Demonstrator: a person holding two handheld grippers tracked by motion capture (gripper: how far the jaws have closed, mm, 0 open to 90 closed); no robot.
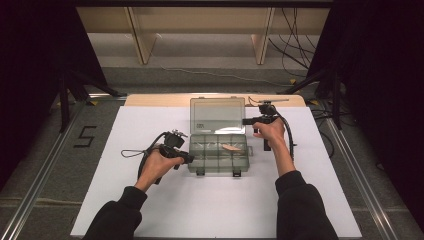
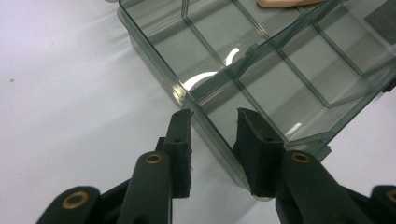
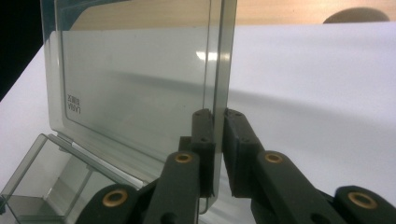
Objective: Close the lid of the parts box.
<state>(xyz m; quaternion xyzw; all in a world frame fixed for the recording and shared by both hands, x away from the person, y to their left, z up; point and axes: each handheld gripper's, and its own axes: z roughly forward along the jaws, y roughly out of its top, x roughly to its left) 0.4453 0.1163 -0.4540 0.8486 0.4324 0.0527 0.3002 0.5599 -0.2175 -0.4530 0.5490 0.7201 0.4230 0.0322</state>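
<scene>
A clear smoky plastic compartment box [image 1: 218, 162] lies mid-table with its lid [image 1: 217, 115] standing upright at the back. My left gripper [image 1: 190, 159] straddles the box's left wall [image 2: 154, 60] near the front corner. One finger is inside, one outside, and my left gripper [image 2: 212, 116] is shut on that wall. My right gripper [image 1: 245, 120] is at the lid's right edge. In the right gripper view the lid [image 3: 140, 84] runs between the jaws of my right gripper [image 3: 218, 114], and both pads press on its rim. A small peach-coloured piece [image 1: 232, 148] lies in a right compartment.
The box rests on a white sheet [image 1: 150, 200] that covers the table, and a strip of wood [image 1: 160, 100] shows along the back edge. Dark stands [image 1: 65, 95] and cables [image 1: 295, 55] flank the table beyond it. Two latches [image 1: 200, 172] stick out at the box's front.
</scene>
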